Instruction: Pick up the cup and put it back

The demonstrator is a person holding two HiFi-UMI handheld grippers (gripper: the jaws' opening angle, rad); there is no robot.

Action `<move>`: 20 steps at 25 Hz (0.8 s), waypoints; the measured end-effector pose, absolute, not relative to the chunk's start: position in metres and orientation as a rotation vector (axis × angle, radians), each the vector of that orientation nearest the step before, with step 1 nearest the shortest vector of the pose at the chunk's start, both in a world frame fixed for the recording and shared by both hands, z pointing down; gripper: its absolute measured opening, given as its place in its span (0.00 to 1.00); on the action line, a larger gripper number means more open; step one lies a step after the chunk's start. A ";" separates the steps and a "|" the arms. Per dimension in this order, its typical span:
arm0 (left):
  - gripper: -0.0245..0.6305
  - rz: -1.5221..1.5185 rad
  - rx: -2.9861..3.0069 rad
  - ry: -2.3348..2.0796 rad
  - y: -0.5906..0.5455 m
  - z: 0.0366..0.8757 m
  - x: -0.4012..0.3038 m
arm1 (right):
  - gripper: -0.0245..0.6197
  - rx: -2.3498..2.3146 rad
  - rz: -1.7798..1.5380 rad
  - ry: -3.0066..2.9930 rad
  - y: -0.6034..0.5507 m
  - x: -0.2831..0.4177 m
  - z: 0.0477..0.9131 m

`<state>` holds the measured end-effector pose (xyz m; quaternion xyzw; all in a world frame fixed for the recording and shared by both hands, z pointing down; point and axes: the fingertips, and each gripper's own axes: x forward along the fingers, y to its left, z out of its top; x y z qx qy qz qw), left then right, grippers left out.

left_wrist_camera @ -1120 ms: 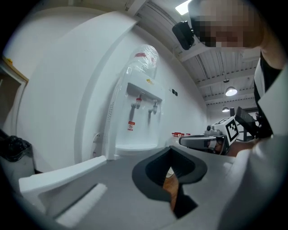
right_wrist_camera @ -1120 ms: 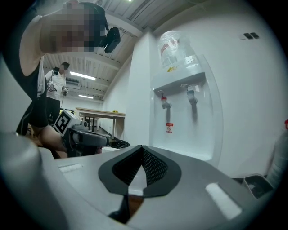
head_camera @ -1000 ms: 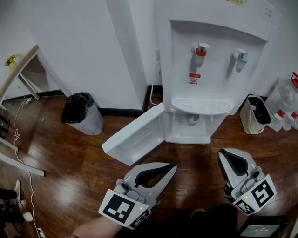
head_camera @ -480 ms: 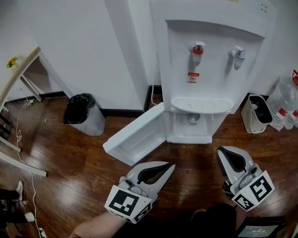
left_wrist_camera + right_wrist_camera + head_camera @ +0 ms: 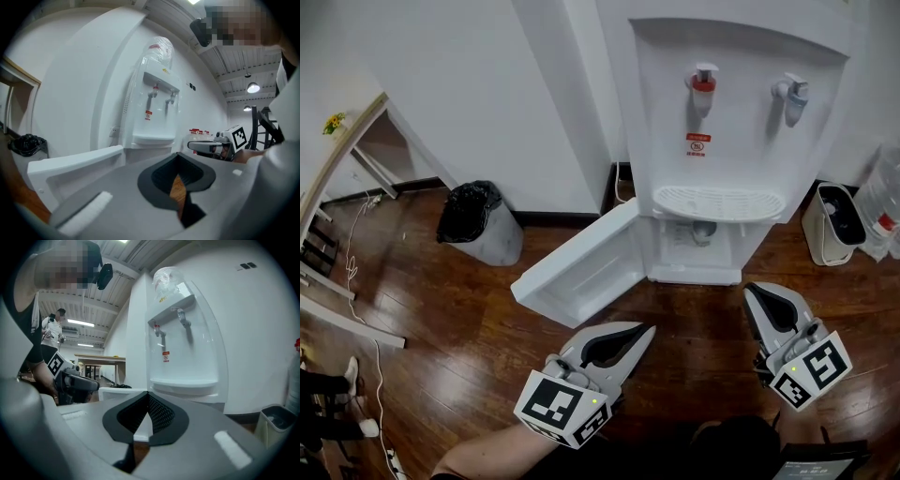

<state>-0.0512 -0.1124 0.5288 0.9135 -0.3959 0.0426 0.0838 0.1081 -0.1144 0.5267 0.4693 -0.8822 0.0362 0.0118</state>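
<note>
Seen from the head camera looking steeply down, a person holds two grey grippers low over a dark wooden floor (image 5: 450, 319), facing a white water dispenser (image 5: 731, 131). The left gripper (image 5: 649, 330) has its jaws pressed together at the tips, with nothing between them; only a sliver of floor shows through the gap further back between the dark pads. The right gripper (image 5: 757, 289) is likewise closed tip to tip and empty. Neither touches anything, and both sit well short of the dispenser. The dispenser's lower door (image 5: 581, 272) hangs open to the left. Inside that open compartment, just under the drip tray (image 5: 719, 202), sits a small grey cup (image 5: 703, 230); the tray hides its top, and it is too small to make out clearly. A red tap (image 5: 703, 82) and a pale tap (image 5: 794, 94) stick out above the tray. A bin lined with a black bag (image 5: 478, 220) stands by the wall to the left, and a small white bin (image 5: 830, 225) stands to the right of the dispenser. Water bottles (image 5: 886, 202) are cut off by the right edge. The cup does not show in either gripper view
</note>
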 end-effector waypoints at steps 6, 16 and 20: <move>0.04 0.215 2.659 -1.284 -0.124 0.548 -0.070 | 0.04 1.521 0.169 -2.747 -0.151 0.122 0.590; 0.04 0.324 2.598 -1.332 -0.139 0.579 -0.074 | 0.22 1.518 0.220 -2.711 -0.206 0.133 0.691; 0.04 0.337 2.560 -1.299 -0.148 0.599 -0.074 | 0.30 1.527 0.235 -2.688 -0.237 0.130 0.722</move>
